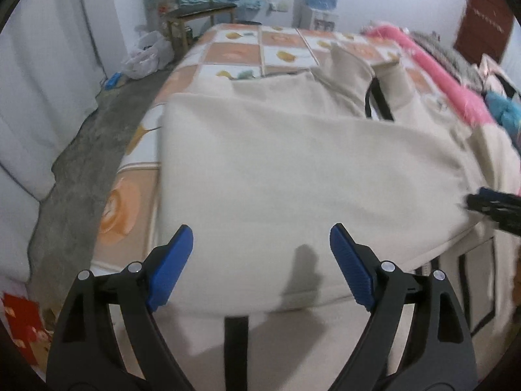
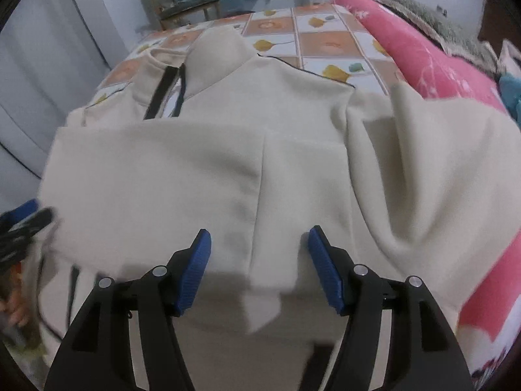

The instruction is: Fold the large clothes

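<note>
Your left claw (image 1: pixel 261 241) and right claw (image 2: pixel 259 241) both gape apart, gripping nothing. Cream fleece zip jacket (image 1: pixel 293 169) lies on bed with orange-and-white checked sheet (image 1: pixel 234 52), near edge, lower half doubled toward collar: fold apparently just laid, so fabric rests free.

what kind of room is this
Most likely a bedroom in a home: a cream jacket lies on a bed with a floral patchwork sheet, a pink quilt is bundled along one side, and a water dispenser stands by the wall.
</note>
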Action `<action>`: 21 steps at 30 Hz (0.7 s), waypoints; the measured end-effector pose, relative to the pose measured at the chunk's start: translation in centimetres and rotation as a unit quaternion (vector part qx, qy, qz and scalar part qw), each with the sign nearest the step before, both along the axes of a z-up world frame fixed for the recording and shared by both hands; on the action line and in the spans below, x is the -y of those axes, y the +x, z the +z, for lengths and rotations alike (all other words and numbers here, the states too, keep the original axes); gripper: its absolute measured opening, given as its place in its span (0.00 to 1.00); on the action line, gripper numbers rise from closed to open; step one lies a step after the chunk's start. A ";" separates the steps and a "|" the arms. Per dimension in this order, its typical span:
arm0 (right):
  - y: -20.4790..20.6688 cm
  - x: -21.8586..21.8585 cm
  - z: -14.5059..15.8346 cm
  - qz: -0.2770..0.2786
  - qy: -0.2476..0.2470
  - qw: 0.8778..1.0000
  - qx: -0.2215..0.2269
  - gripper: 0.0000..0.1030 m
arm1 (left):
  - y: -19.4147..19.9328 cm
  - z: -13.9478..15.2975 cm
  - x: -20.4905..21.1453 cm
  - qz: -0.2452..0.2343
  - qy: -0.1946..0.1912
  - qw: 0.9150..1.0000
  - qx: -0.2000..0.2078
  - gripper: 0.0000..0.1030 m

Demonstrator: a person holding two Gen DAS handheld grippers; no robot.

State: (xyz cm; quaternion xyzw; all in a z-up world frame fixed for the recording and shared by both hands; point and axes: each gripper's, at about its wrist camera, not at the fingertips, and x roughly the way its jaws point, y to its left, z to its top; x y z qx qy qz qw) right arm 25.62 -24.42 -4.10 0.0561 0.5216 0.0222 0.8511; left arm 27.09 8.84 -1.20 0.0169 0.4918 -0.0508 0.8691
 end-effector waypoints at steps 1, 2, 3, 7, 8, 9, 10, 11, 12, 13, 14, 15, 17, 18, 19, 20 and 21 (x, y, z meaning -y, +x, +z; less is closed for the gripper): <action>-1.0 1.0 0.7 -0.001 0.033 0.999 0.007 0.59 | 0.1 -0.4 0.2 -0.004 0.005 1.000 -0.003 0.80; -1.5 1.7 1.0 -0.004 0.047 0.999 0.009 0.59 | 0.2 -0.9 0.4 -0.006 0.011 1.000 -0.008 0.80; -2.3 2.8 1.6 -0.010 0.064 0.998 0.014 0.59 | 0.3 -1.5 0.5 -0.008 0.018 1.000 -0.009 0.82; -4.3 6.3 2.6 -0.032 0.108 0.994 0.013 0.60 | 0.0 -1.6 0.5 -0.010 0.015 1.000 0.010 0.84; -4.6 6.7 2.7 -0.033 0.123 0.992 0.013 0.60 | -0.1 -1.6 0.5 -0.010 0.015 1.000 0.011 0.85; -4.9 7.2 2.6 -0.034 0.136 0.990 0.012 0.60 | -0.1 -1.7 0.5 -0.010 0.015 1.000 0.013 0.85; -5.2 7.7 2.4 -0.038 0.160 0.986 0.009 0.60 | -0.2 -1.7 0.5 -0.010 0.015 1.000 0.014 0.87; -5.3 7.9 2.1 -0.039 0.172 0.984 0.004 0.60 | -0.2 -1.7 0.5 -0.010 0.014 1.000 0.016 0.88; -5.3 8.0 1.7 -0.041 0.186 0.982 -0.002 0.60 | -0.2 -1.8 0.5 -0.009 0.014 1.000 0.018 0.89; -5.2 8.1 1.1 -0.045 0.197 0.979 -0.010 0.60 | -0.2 -1.9 0.6 -0.009 0.014 1.000 0.021 0.91; -5.2 8.0 0.6 -0.047 0.199 0.979 -0.015 0.60 | -0.2 -2.0 0.7 -0.010 0.014 1.000 0.025 0.92; -5.1 7.9 0.2 -0.047 0.199 0.979 -0.019 0.60 | -0.3 -1.9 0.7 -0.009 0.014 0.999 0.028 0.92; -5.0 7.4 -0.9 -0.048 0.195 0.979 -0.032 0.60 | -0.3 -1.9 0.7 -0.008 0.012 0.999 0.030 0.92; -5.0 7.2 -1.1 -0.048 0.197 0.979 -0.034 0.60 | -0.3 -1.9 0.7 -0.009 0.012 0.999 0.030 0.92; -4.9 7.1 -1.3 -0.048 0.200 0.978 -0.034 0.60 | -0.3 -1.9 0.6 -0.009 0.012 0.999 0.030 0.92; -4.8 6.9 -1.3 -0.046 0.202 0.978 -0.031 0.60 | -0.3 -1.9 0.7 -0.009 0.012 0.999 0.031 0.92; -4.7 6.9 -1.3 -0.045 0.204 0.977 -0.031 0.60 | -0.3 -1.9 0.7 -0.008 0.012 0.999 0.032 0.92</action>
